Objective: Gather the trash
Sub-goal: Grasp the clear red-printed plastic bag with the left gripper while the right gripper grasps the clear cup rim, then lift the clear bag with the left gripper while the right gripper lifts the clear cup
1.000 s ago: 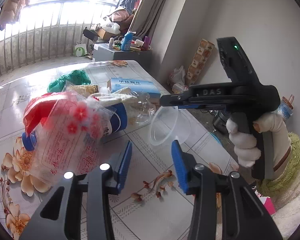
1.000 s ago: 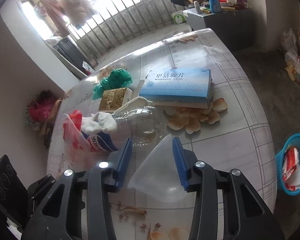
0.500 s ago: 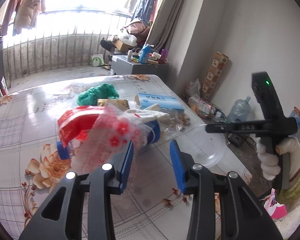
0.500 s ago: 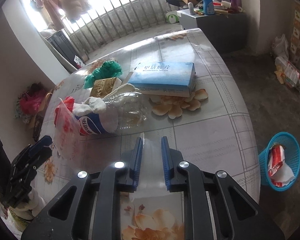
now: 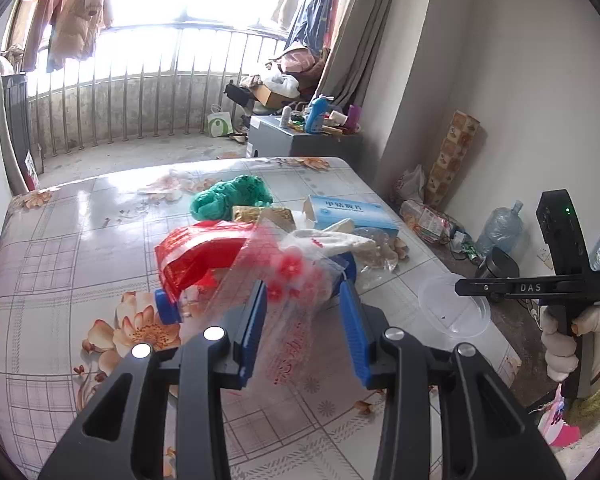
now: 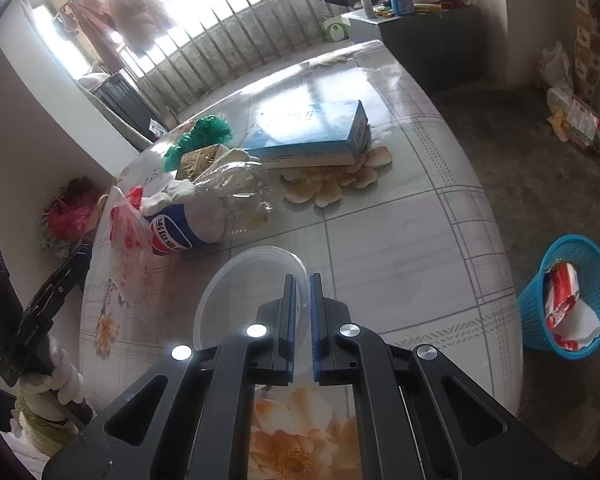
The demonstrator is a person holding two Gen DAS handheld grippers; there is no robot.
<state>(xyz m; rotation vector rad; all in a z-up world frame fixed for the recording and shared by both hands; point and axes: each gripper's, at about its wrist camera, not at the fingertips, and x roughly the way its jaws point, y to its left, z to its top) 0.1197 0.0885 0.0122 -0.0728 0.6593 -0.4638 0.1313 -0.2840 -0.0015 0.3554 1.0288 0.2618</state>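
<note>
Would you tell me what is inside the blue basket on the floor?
The blue basket holds a red-and-white wrapper and crumpled white paper. Anything beneath them is covered, so I cannot say what else is in there.

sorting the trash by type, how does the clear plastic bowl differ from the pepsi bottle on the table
The clear plastic bowl is shallow, wide-mouthed and unlabelled; the pepsi bottle is long, crumpled and wears a blue label. The bowl's rim is pinched in the right tongs; the bottle lies on its side on the table, ungripped. The bowl looks empty; white crumpled material sits at the bottle's end. Both are see-through plastic.
</note>
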